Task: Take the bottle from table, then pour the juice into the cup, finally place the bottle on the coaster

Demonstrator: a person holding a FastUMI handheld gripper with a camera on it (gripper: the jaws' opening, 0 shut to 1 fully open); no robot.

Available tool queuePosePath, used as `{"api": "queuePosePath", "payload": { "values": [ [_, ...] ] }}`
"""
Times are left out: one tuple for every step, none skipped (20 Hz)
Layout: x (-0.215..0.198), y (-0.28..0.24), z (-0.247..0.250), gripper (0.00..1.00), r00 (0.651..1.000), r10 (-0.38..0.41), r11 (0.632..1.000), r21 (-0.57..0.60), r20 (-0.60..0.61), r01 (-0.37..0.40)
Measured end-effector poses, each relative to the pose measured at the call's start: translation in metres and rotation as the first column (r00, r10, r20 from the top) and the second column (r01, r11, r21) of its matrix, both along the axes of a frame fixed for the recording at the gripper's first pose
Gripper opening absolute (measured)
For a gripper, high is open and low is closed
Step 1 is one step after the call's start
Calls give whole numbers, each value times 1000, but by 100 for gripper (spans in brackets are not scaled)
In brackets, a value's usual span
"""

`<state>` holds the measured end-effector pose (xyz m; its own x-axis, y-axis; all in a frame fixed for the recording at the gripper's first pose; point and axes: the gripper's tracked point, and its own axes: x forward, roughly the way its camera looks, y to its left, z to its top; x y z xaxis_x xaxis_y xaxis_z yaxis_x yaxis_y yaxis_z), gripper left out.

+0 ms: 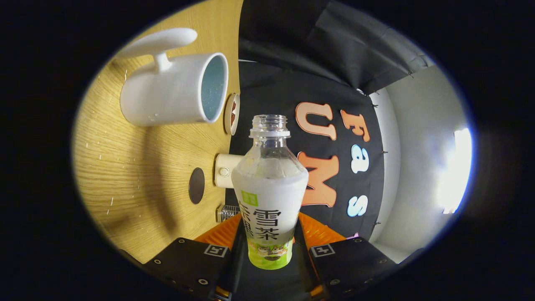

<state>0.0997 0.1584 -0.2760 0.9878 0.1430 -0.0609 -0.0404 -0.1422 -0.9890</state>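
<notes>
My gripper [271, 236] is shut on the bottle [269, 184], both fingers [225, 232] pressing on its labelled lower body. The bottle is clear, uncapped, with a white and green label. The whole view is rolled so that the wooden table [125, 175] stands on edge, so the bottle lies about level with the tabletop. The white cup [171, 90] with a pale blue inside stands on the table beyond the fingers; the bottle's open mouth [269, 121] is just off the cup's rim and higher than it. No stream of juice is visible. A dark round coaster [196, 185] lies flat on the table near the fingers.
A small round patterned disc [232, 113] sits by the cup at the table's far edge. A cream box with a button [223, 170] and a small metal piece [226, 213] sit at that edge too. Behind hang the black booth cloth and a white wall.
</notes>
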Motion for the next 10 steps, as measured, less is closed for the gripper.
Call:
{"api": "queuePosePath", "payload": {
  "values": [
    [1,-1,-2,57,1000,0,1000,-10,-1,0],
    [0,-1,-1,57,1000,-1,1000,-20,-1,1],
    [-1,-2,-1,57,1000,0,1000,-29,3,0],
    [-1,-1,1,57,1000,2,999,-36,5,-2],
    [-1,0,1,57,1000,5,999,-41,6,-5],
    [0,0,2,57,1000,8,999,-45,7,-8],
    [0,0,3,57,1000,11,999,-48,10,-10],
    [1,1,6,57,1000,14,999,-51,13,-13],
    [1,2,8,57,1000,16,998,-54,17,-15],
    [1,2,8,57,1000,18,998,-57,17,-17]
  ]
}}
